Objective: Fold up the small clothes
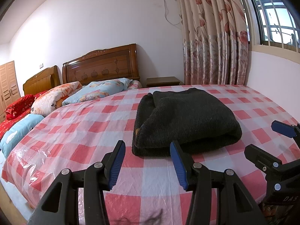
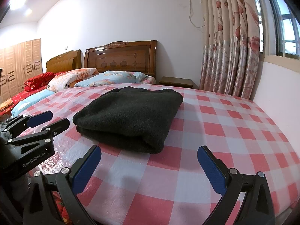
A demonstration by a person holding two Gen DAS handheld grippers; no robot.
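here, folded dark garment on checked cloth; right tool gapes beside it

Dark knitted garment lies folded on red-white checked cover, thick fold edge toward camera. Right gripper low in front, blue pads wide apart, nothing between, not touching garment. Left gripper at left edge, just beside garment, jaws apart, empty. Behind: pillows, two wooden headboards, floral curtain, wardrobe, window.
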